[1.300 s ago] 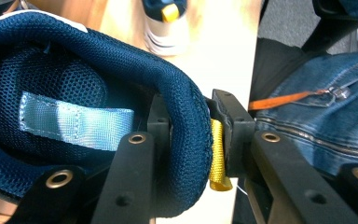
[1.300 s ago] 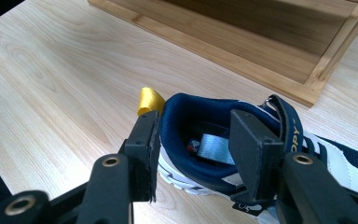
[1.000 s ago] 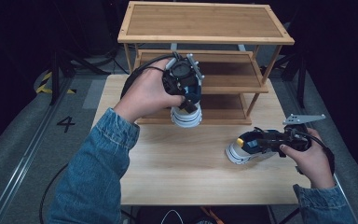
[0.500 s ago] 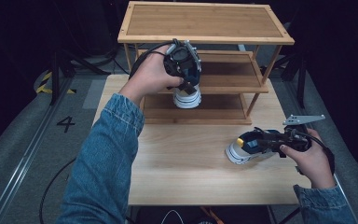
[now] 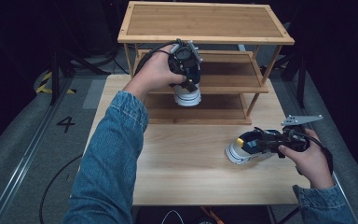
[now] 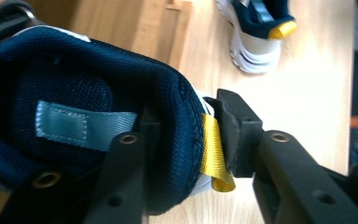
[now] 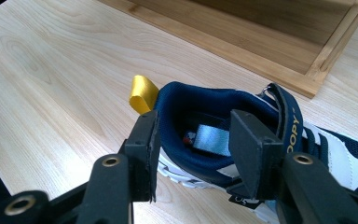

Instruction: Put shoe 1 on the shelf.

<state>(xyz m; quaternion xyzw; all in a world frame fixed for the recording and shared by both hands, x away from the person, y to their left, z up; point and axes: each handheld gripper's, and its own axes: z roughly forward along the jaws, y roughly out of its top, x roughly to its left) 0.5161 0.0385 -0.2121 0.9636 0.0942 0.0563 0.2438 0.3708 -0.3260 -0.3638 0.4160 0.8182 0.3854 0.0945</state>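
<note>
Navy-and-white shoe (image 5: 187, 95), heel toward the person, at the front edge of the lowest shelf of the bamboo rack (image 5: 205, 25), toward the rack's left side. Heel collar with yellow pull tab (image 6: 213, 156) between the jaws of the left tongs (image 5: 185, 70): one jaw inside the shoe, the other behind the tab. Jaws just been opening with the collar between them; outer pad close against the tab, firm pressure not confirmable.

Second shoe (image 5: 244, 147), matching, on the bench (image 5: 186, 168) toward its right edge, on its sole. Right tongs (image 5: 265, 142) over its heel opening, one jaw outside the collar by the yellow tab (image 7: 142, 95), the other inside against the collar's inner wall; clamped on the collar.

Rack at the far edge of the bench, three tiers, top tier bare.
</note>
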